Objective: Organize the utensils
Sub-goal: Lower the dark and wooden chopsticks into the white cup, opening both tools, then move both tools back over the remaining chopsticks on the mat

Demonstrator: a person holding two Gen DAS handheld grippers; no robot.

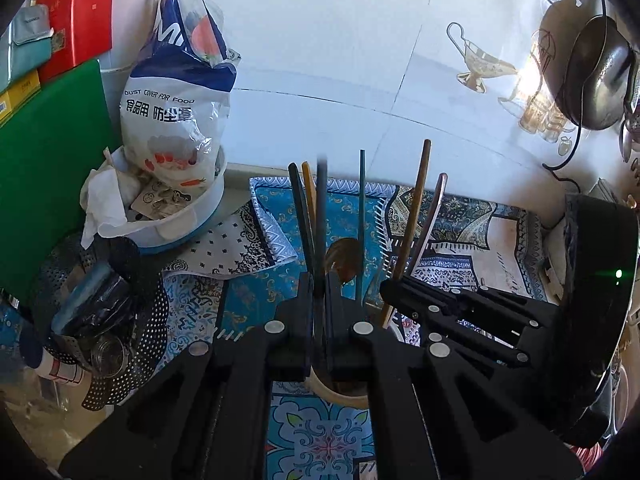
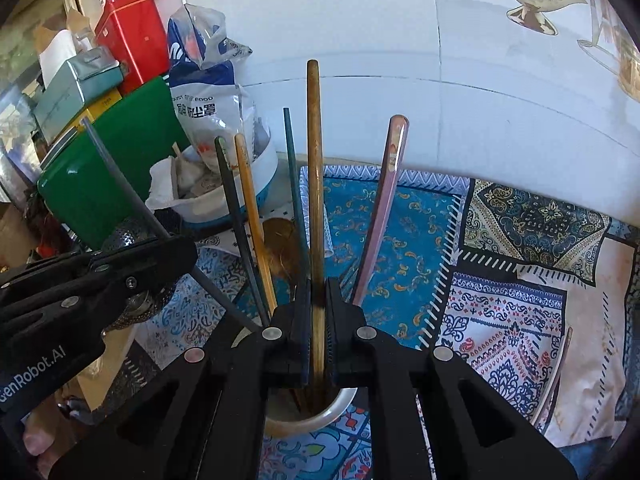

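The left tongs (image 1: 319, 280) are clamped on a dark grey chopstick (image 1: 321, 208), the right tongs (image 2: 319, 286) on a brown wooden chopstick (image 2: 315, 184). Both sticks stand in the round cream cup (image 2: 320, 416) on the patterned tabletop (image 2: 500, 320), among 4 other utensils.

A dark grey chopstick (image 1: 321, 216) stands almost upright between the closed fingers (image 1: 306, 300) of the left gripper (image 1: 319, 280), its lower end reaching down toward the pale round holder (image 1: 340, 398) just below them. A long brown wooden chopstick (image 2: 316, 208) is pinched the same way between the fingers (image 2: 334, 300) of the right gripper (image 2: 319, 286), its foot inside the holder's rim (the bottom is hidden). Beyond the fingertips the other utensils fan out of the holder: a black chopstick (image 2: 236, 216), a tan chopstick (image 2: 254, 220), a thin teal chopstick (image 2: 294, 188) and a pink-handled utensil (image 2: 382, 208) leaning right.
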